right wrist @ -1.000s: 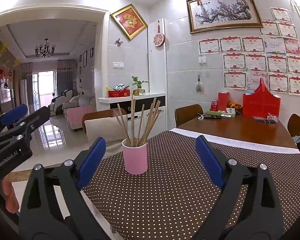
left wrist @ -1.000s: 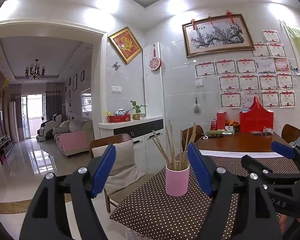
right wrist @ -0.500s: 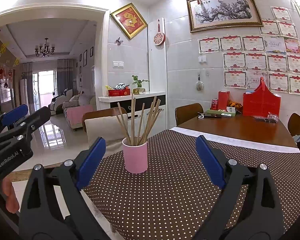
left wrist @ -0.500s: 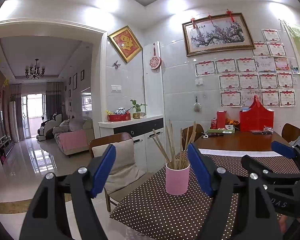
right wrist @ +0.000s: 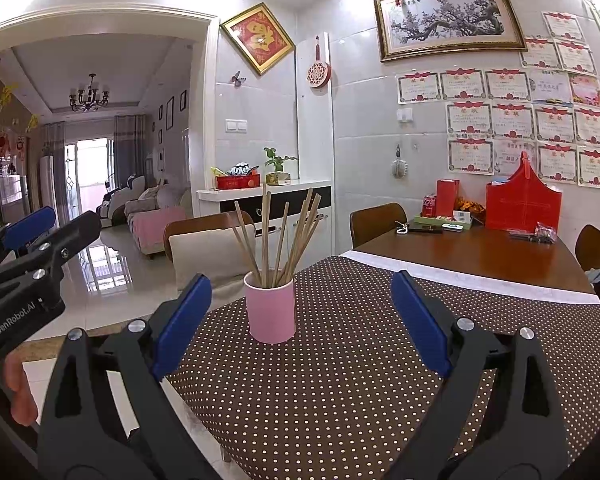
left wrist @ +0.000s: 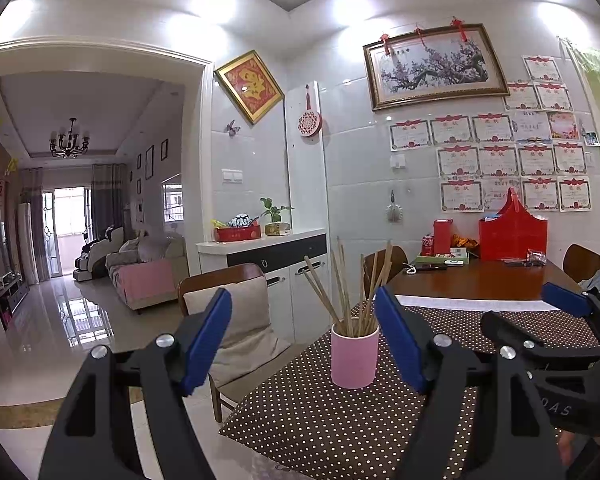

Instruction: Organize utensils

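A pink cup (right wrist: 270, 307) stands upright near the left corner of a brown dotted tablecloth (right wrist: 360, 360). Several wooden chopsticks (right wrist: 278, 236) fan out of it. The same pink cup (left wrist: 354, 354) and chopsticks (left wrist: 352, 284) show in the left wrist view. My left gripper (left wrist: 306, 340) is open and empty, short of the cup and slightly left of it. My right gripper (right wrist: 300, 320) is open and empty, with the cup ahead between its blue pads (right wrist: 182, 322). Each gripper appears at the edge of the other's view.
A wooden chair with a beige cushion (right wrist: 204, 250) stands behind the table corner. Beyond the cloth, the bare wood table (right wrist: 472, 254) holds a red gift bag (right wrist: 522, 200), boxes and a can. A white cabinet (left wrist: 272, 264) lines the wall. Tiled floor lies left.
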Motion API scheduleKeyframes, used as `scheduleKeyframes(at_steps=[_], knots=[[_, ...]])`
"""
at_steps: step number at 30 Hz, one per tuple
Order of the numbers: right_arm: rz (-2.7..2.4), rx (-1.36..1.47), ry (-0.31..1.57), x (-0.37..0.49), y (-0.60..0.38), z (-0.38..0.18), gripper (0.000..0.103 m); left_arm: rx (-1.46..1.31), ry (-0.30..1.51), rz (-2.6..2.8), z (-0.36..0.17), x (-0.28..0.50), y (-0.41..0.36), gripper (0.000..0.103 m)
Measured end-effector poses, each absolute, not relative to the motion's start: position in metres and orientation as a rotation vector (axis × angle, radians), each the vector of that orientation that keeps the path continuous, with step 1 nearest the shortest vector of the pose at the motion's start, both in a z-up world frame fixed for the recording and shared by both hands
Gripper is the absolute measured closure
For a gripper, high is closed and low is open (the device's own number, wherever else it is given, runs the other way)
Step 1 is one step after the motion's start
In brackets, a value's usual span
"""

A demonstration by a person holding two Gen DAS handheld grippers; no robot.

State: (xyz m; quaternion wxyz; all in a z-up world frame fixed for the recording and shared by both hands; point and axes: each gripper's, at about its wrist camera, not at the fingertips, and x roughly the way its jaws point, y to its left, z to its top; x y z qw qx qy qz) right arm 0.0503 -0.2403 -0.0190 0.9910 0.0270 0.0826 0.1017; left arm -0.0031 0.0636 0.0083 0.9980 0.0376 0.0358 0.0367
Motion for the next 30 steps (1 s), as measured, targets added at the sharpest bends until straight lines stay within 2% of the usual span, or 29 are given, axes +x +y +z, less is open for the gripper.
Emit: scheduleKeyframes(at_steps=[30], knots=[[0.216,0.047,0.185,0.0439,-0.2373,-0.0235,0.013,0.079,0.072,0.072,0.0066,-0.0014,0.0645,0.030]])
